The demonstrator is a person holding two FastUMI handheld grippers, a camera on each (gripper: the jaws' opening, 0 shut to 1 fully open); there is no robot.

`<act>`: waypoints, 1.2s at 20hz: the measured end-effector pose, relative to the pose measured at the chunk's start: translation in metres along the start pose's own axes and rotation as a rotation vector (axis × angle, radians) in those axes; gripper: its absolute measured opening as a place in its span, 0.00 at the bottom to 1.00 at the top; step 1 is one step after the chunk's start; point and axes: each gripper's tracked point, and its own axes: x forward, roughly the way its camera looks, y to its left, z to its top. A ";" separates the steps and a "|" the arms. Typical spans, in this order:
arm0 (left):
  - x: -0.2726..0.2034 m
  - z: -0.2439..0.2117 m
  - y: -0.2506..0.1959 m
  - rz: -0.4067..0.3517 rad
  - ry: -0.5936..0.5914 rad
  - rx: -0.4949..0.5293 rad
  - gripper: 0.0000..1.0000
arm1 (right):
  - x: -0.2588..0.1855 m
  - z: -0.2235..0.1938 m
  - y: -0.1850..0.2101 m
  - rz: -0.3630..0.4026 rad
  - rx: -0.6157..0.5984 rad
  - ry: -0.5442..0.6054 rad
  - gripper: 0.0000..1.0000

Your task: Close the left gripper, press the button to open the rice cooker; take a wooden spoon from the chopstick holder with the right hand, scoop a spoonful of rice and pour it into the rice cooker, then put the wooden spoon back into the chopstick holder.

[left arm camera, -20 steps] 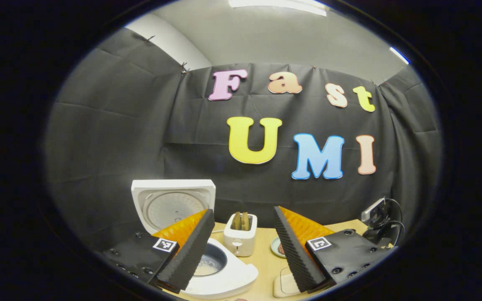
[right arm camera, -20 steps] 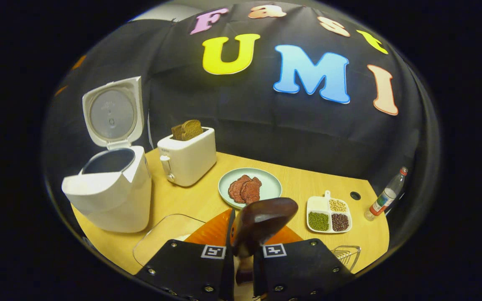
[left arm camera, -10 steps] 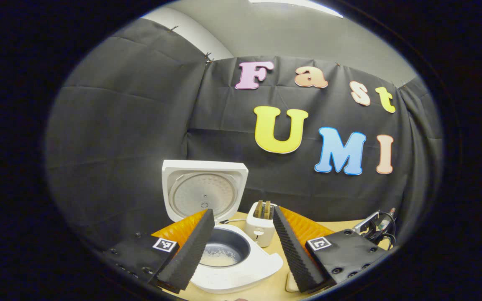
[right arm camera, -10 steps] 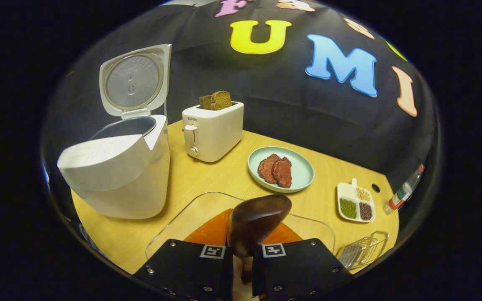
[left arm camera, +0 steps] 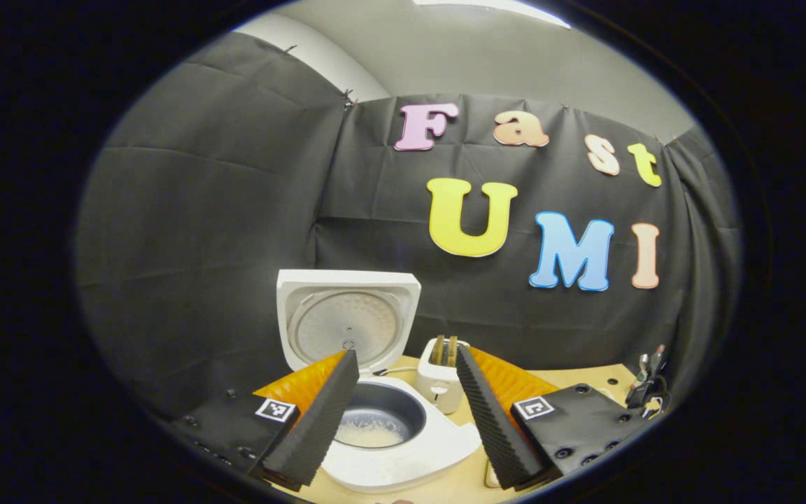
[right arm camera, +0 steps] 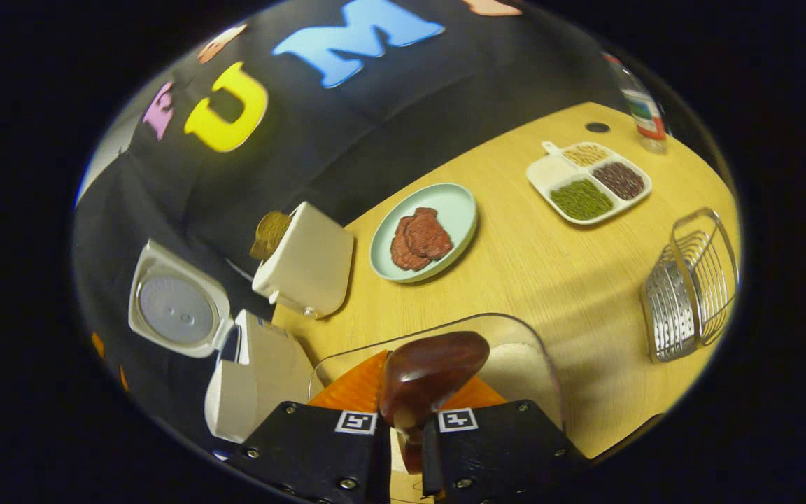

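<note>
Grippers differ, we see: our right gripper clamps the dark wooden spoon above a clear rice container; our left gripper gapes over the open white rice cooker.

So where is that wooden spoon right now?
In the right gripper view the wooden spoon sits bottom centre, clamped in the right gripper, its bowl over the clear container of rice on the table.

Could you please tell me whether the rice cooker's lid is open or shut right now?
Open. The rice cooker has its lid standing upright behind the inner pot, whose pale contents lie exposed at the bottom.
</note>
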 end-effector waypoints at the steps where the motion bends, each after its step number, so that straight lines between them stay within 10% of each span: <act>1: 0.001 0.002 -0.004 -0.008 -0.002 0.004 0.99 | -0.005 0.006 -0.003 0.009 0.049 -0.012 0.17; 14: 0.011 0.011 -0.043 -0.094 -0.024 0.044 0.97 | -0.064 0.065 0.035 0.188 0.164 -0.136 0.17; 24: 0.009 0.019 -0.013 -0.065 -0.042 0.058 0.96 | -0.068 0.081 0.129 0.466 0.328 -0.102 0.17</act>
